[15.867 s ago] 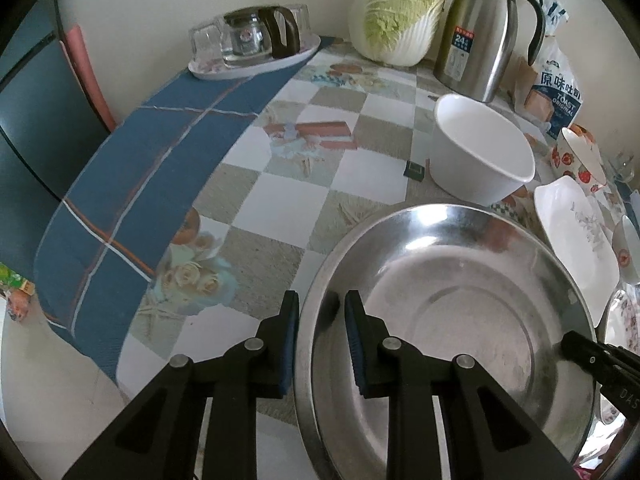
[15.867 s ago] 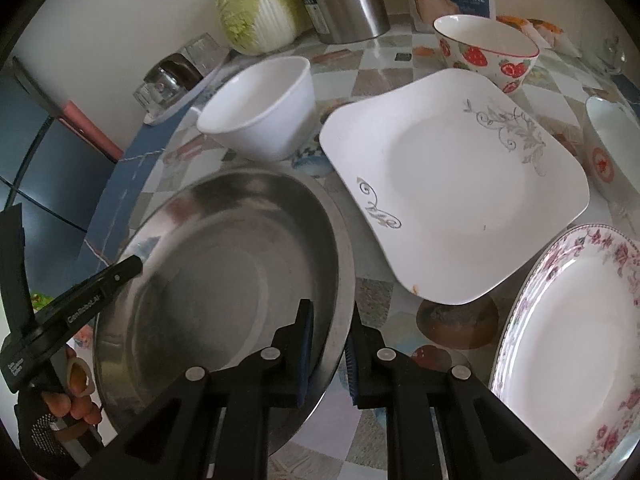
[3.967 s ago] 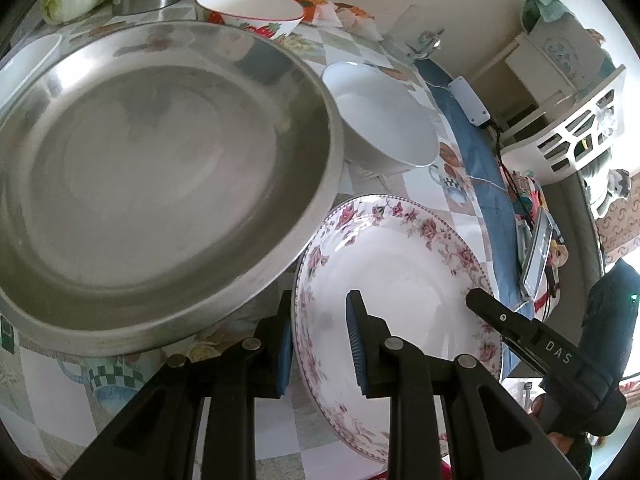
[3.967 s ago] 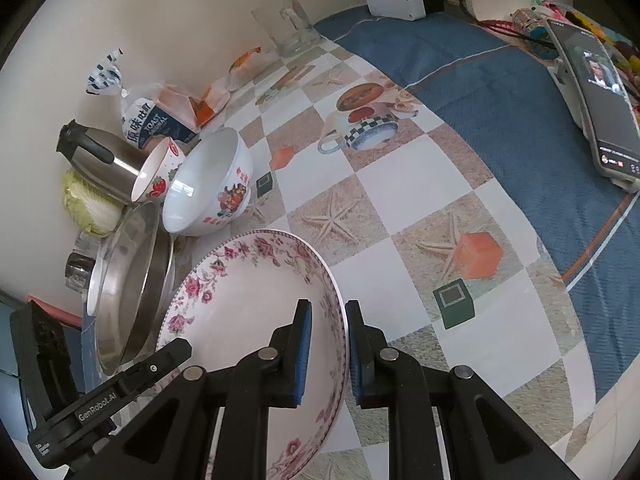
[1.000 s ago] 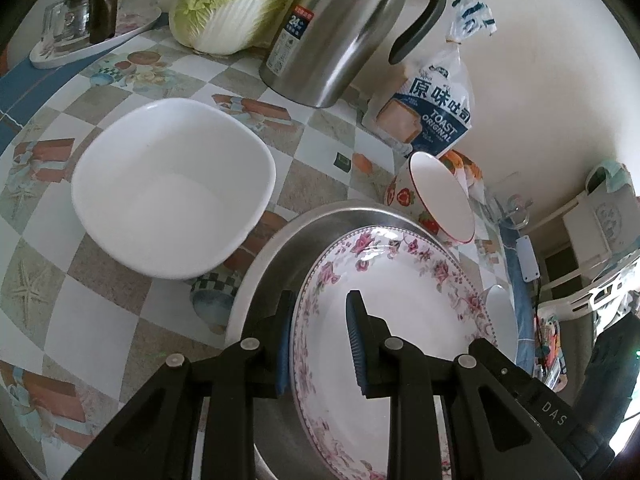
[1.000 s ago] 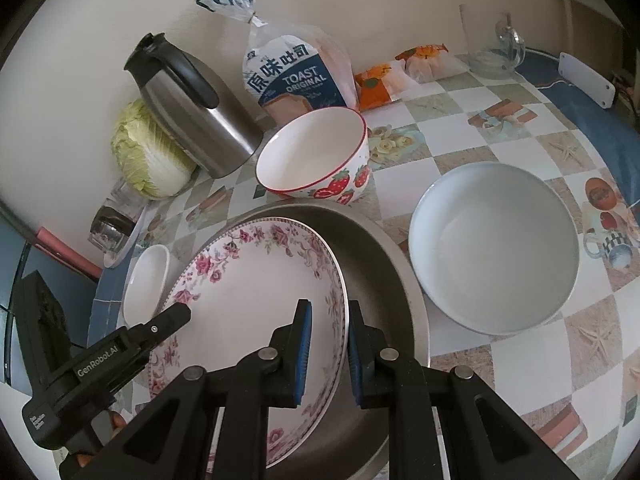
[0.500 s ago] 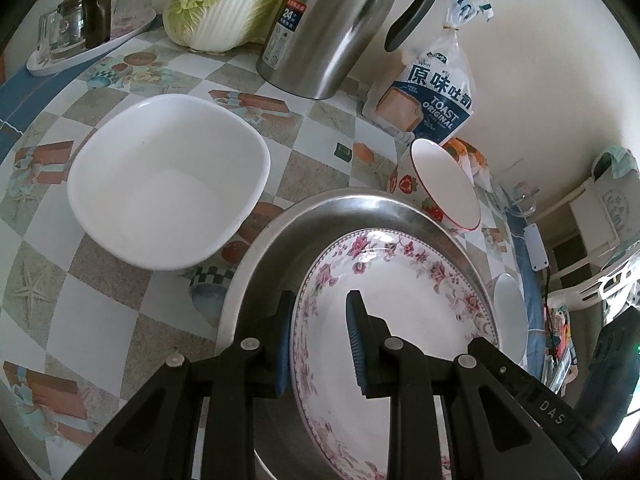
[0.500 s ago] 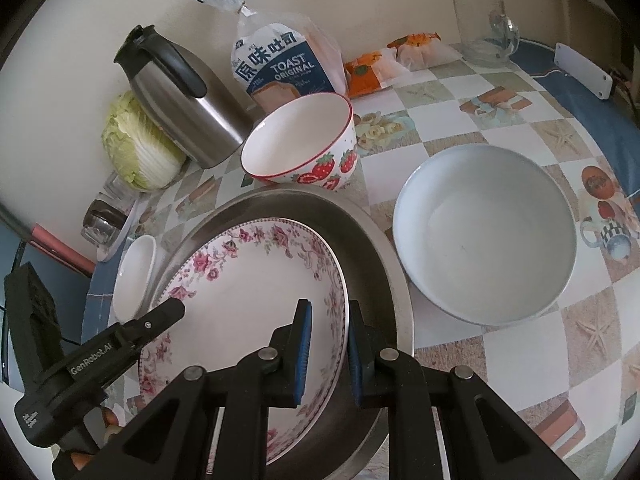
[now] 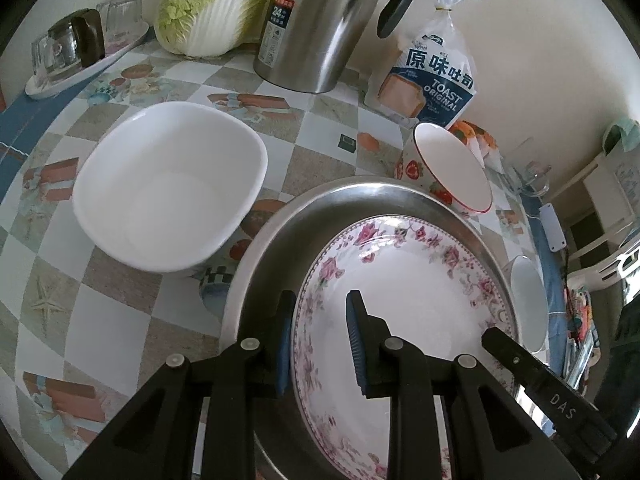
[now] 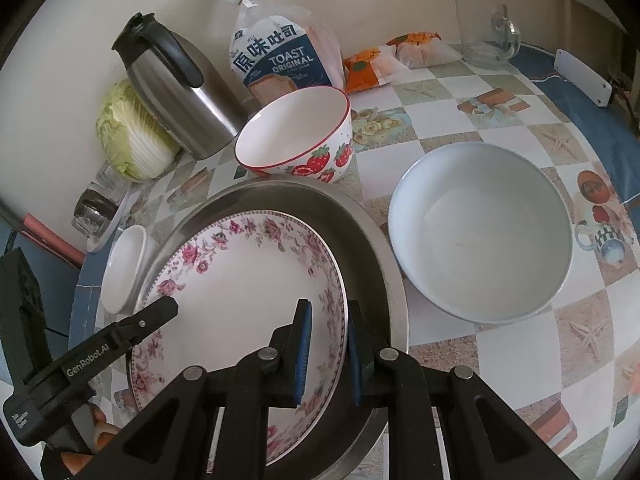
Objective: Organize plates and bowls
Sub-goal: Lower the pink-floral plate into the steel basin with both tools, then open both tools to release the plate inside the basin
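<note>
A floral-rimmed plate [image 9: 408,304] [image 10: 240,292] lies inside the wide steel basin [image 9: 272,248] [image 10: 372,248]. My left gripper [image 9: 320,340] is shut on the plate's left rim. The right gripper [image 10: 328,352] is shut on the opposite rim. I cannot tell whether the plate touches the basin's bottom. A white square bowl [image 9: 168,188] stands left of the basin. A strawberry-patterned bowl [image 10: 296,136] sits behind it, and a pale blue-rimmed bowl [image 10: 480,232] to its right.
Along the wall stand a steel jug [image 9: 320,24], a cabbage [image 9: 212,4], a bag of toast [image 9: 432,76] and a tray of glasses [image 9: 72,52]. Snack packets [image 10: 384,60] and a glass mug [image 10: 484,32] sit at the back right of the checked tablecloth.
The plate has come down a little further into the steel basin, with both grippers still gripping its rim. The bowls have not moved.
</note>
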### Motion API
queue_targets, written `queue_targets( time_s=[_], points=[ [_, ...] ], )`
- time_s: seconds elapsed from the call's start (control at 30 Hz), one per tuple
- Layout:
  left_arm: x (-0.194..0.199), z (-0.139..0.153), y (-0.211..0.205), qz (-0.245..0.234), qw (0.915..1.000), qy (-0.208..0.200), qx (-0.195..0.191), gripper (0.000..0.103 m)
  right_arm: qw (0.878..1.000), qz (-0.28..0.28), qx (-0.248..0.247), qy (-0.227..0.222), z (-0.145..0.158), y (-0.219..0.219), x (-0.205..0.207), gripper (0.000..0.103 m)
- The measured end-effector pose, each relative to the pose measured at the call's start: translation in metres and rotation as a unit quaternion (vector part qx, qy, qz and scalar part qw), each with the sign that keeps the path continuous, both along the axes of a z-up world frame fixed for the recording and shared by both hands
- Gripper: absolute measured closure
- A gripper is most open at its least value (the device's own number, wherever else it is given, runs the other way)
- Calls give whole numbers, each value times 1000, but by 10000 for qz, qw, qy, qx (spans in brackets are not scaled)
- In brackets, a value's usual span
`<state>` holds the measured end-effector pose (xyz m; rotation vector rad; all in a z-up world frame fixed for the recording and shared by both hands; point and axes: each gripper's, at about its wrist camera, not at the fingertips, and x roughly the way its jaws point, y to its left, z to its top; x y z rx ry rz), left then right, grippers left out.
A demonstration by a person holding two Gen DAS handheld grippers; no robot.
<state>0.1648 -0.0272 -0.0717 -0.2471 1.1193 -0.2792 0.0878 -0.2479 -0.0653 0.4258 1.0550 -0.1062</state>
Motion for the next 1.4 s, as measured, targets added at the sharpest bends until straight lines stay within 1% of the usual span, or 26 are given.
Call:
queue_targets(
  time_s=[0.1, 0.27, 0.47, 0.67, 0.77, 0.83, 0.87, 0.9, 0.93, 0.97, 1.0, 1.07, 1.13, 1.17, 1.23, 1.27, 1.33, 1.37, 1.4],
  points=[
    [0, 2, 0, -1, 9999, -74, 109, 77, 9998, 60, -163, 41, 0, 3, 1, 85],
    [0, 0, 1, -5, 9999, -78, 119, 77, 9998, 75, -198, 46, -1, 4, 1, 85],
    [-1, 1, 2, -14, 9999, -32, 124, 77, 9991, 125, -403, 98, 0, 8, 3, 84],
    [-4, 13, 1, -43, 9996, -159, 244, 76, 9990, 78, -450, 24, 6, 6, 2, 84],
    [-6, 22, 2, -63, 9995, -246, 204, 75, 9987, 44, -510, -66, 16, 5, 0, 82],
    [-7, 29, 1, -78, 9992, -318, 216, 68, 9986, 18, -507, -153, 23, 3, -2, 74],
    [-7, 32, 1, -73, 9990, -362, 239, 57, 9985, -7, -514, -202, 27, 2, -3, 72],
    [-9, 35, 1, -64, 9988, -403, 255, 49, 9982, -46, -548, -247, 31, 1, -5, 65],
    [-9, 38, 1, -52, 9987, -425, 258, 47, 9979, -77, -584, -267, 33, 1, -6, 55],
    [-10, 39, 2, -38, 9988, -423, 263, 44, 9975, -120, -639, -281, 35, 0, -7, 50],
    [-10, 41, 3, -13, 9987, -410, 290, 38, 9971, -131, -685, -299, 38, 0, -8, 44],
    [-10, 42, 4, 63, 9983, -385, 439, 32, 9967, -112, -722, -340, 41, 1, -10, 40],
    [-11, 41, 6, 149, 9971, -335, 664, 31, 9959, -122, -819, -351, 43, 2, -12, 29],
    [-11, 41, 8, 190, 9965, -312, 748, 30, 9954, -111, -883, -345, 43, 3, -13, 27],
    [-11, 39, 11, 293, 9955, -244, 869, 25, 9947, -64, -969, -331, 42, 5, -14, 22],
    [-11, 37, 13, 324, 9953, -212, 882, 21, 9947, -45, -976, -324, 41, 6, -14, 20],
    [-12, 35, 17, 406, 9951, -150, 885, 21, 9947, -8, -977, -305, 39, 7, -15, 12],
    [-12, 34, 19, 447, 9950, -134, 886, 18, 9946, 20, -990, -297, 38, 8, -15, 11],
    [-12, 33, 21, 504, 9948, -117, 872, 14, 9944, 32, -1010, -301, 38, 8, -16, 8]
  ],
)
